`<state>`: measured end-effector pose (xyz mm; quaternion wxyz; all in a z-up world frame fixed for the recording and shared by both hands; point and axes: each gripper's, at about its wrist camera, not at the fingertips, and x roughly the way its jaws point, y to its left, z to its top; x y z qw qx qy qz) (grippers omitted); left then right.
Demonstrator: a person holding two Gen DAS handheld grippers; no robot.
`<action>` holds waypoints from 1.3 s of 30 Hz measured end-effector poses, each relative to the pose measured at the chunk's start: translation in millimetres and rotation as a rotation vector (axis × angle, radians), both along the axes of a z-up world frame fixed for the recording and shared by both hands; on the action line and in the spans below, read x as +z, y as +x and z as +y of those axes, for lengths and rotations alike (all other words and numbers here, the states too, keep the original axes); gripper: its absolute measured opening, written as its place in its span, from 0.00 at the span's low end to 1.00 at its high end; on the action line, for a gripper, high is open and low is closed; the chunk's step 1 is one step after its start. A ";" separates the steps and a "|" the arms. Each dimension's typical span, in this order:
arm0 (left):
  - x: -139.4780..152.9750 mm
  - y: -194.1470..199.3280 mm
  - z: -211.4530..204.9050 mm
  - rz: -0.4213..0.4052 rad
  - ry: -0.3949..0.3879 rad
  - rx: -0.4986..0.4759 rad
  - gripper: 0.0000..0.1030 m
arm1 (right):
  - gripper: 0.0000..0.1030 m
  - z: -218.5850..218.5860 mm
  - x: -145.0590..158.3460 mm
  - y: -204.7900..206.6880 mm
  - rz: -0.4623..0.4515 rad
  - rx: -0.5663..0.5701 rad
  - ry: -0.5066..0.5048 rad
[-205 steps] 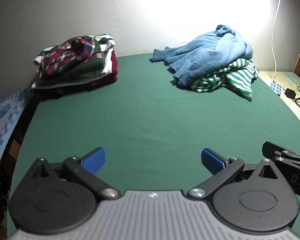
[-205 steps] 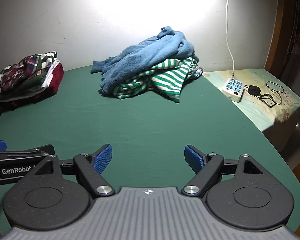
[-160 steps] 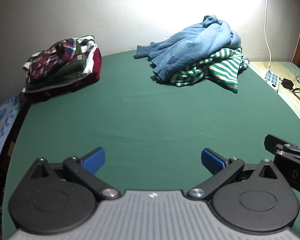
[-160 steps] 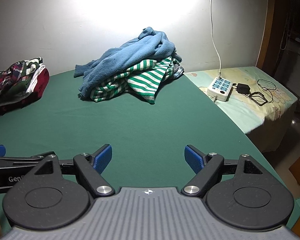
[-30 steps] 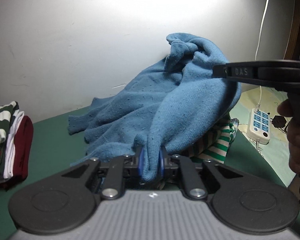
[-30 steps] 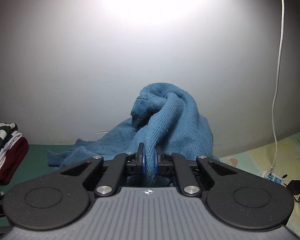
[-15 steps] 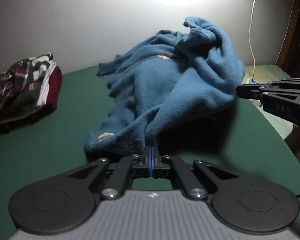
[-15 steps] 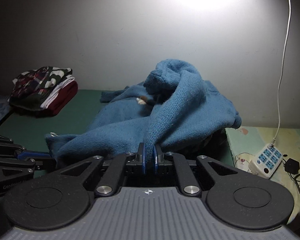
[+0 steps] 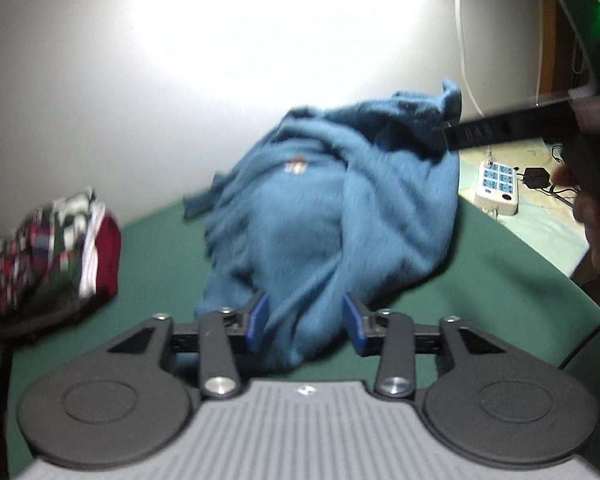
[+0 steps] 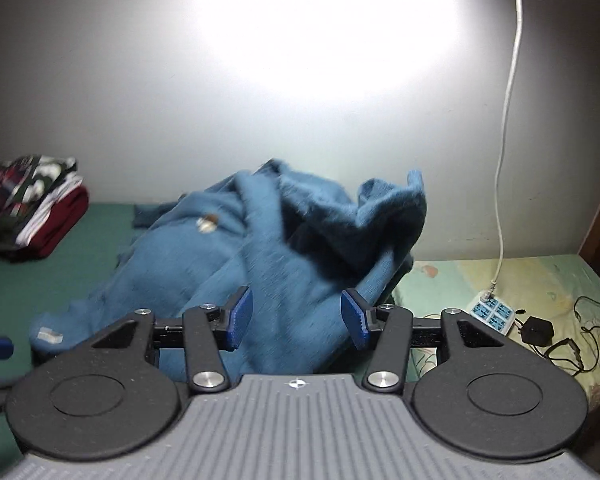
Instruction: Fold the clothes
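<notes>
A crumpled blue knit sweater [image 9: 332,216] lies in a loose heap on a green-covered table [image 9: 500,280], toward the far side near a pale wall lit by a bright patch of light. The picture is blurred, so fine detail of the knit is hard to read, though a small label shows on its upper surface. Seen from the left wrist camera, the left gripper [image 9: 305,322] has its two blue-padded fingers spread partly apart, with a fold of the sweater lying loose between them; the pads are not pressing on the cloth. From the right wrist camera, the right gripper [image 10: 296,317] is likewise parted, its blue pads standing on either side of a ridge of the same sweater without clamping it. In the left view, the right gripper's black body reaches in from the right edge at the sweater's raised far corner, with part of a person's hand [image 9: 598,224] behind it. A folded stack of clothes [image 9: 52,256], plaid, white and dark red, sits at the left end of the table, well apart from the sweater. To the right, beyond the table, a white power strip [image 10: 492,314] with a white cable [image 10: 508,120] running up the wall rests on a patterned pale surface beside a black adapter [image 10: 538,330].
</notes>
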<state>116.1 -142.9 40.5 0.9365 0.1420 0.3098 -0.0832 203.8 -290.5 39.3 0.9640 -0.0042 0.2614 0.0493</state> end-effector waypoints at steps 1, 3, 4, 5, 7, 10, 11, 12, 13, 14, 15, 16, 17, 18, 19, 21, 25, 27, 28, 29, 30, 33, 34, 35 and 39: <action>3.2 8.5 -7.6 -0.027 0.032 -0.031 0.62 | 0.52 -9.6 4.6 10.0 -0.003 -0.042 0.041; 9.3 26.8 -22.2 -0.068 0.090 -0.096 0.71 | 0.53 -28.4 8.7 29.4 0.016 -0.133 0.092; 12.1 36.8 -29.2 -0.081 0.110 -0.129 0.73 | 0.53 -39.4 9.3 40.5 0.028 -0.177 0.117; 14.9 46.8 -36.1 -0.093 0.131 -0.163 0.81 | 0.54 -49.7 8.5 51.3 0.039 -0.211 0.138; 16.8 68.6 -45.4 -0.094 0.132 -0.209 0.95 | 0.54 -68.0 4.7 71.0 0.063 -0.268 0.168; 9.8 101.1 -52.7 -0.042 0.076 -0.211 0.95 | 0.55 -87.1 0.6 85.9 0.081 -0.288 0.244; 6.2 111.2 -54.3 -0.020 0.053 -0.203 0.93 | 0.55 -89.4 0.7 87.9 0.074 -0.267 0.272; 1.8 119.1 -55.6 0.002 0.031 -0.191 0.91 | 0.55 -83.4 1.6 88.6 0.054 -0.211 0.257; -3.4 123.0 -56.1 0.022 0.011 -0.184 0.91 | 0.55 -75.4 2.6 88.9 0.032 -0.145 0.232; -8.5 125.0 -56.2 0.041 -0.006 -0.184 0.91 | 0.56 -67.3 3.6 89.2 0.009 -0.080 0.207; -13.4 124.7 -56.6 0.051 -0.009 -0.189 0.91 | 0.61 -61.3 1.6 92.2 0.007 -0.042 0.179; -18.1 122.4 -57.2 0.053 0.002 -0.197 0.91 | 0.65 -55.8 -1.2 95.9 0.011 -0.012 0.150; -22.7 120.0 -57.8 0.056 0.013 -0.206 0.91 | 0.65 -50.3 -4.0 99.5 0.014 0.019 0.122; -26.6 117.0 -58.3 0.055 0.029 -0.216 0.91 | 0.65 -44.8 -6.8 103.2 0.018 0.049 0.093; -29.2 113.1 -57.7 0.052 0.048 -0.227 0.92 | 0.65 -39.3 -9.7 106.8 0.021 0.080 0.064; -33.2 105.1 -54.9 0.052 0.081 -0.246 0.92 | 0.65 -28.3 -15.3 114.1 0.029 0.141 0.007; -35.6 88.3 -48.5 0.035 0.138 -0.280 0.93 | 0.49 -6.2 -26.5 128.8 0.043 0.262 -0.109; -33.7 82.1 -44.5 0.020 0.153 -0.291 0.93 | 0.16 4.8 -32.2 136.1 0.050 0.323 -0.167; -32.1 79.0 -42.5 0.014 0.158 -0.295 0.93 | 0.14 4.9 -32.3 135.0 0.051 0.332 -0.170; -29.9 76.1 -40.6 0.007 0.159 -0.298 0.93 | 0.12 4.5 -30.5 130.1 0.045 0.336 -0.174; -28.0 73.9 -39.1 0.001 0.161 -0.301 0.93 | 0.11 5.3 -27.4 124.0 0.039 0.344 -0.182; -22.4 64.2 -38.9 -0.036 0.201 -0.322 0.93 | 0.10 10.9 -12.9 92.9 0.008 0.410 -0.224; -19.7 58.5 -39.0 -0.050 0.216 -0.340 0.93 | 0.09 14.6 -8.0 79.4 -0.004 0.444 -0.248; -16.9 52.5 -38.7 -0.061 0.229 -0.360 0.93 | 0.09 18.4 -3.0 65.8 -0.016 0.479 -0.273; -4.9 22.4 -34.2 -0.095 0.275 -0.486 0.93 | 0.08 31.4 5.8 6.7 -0.038 0.626 -0.391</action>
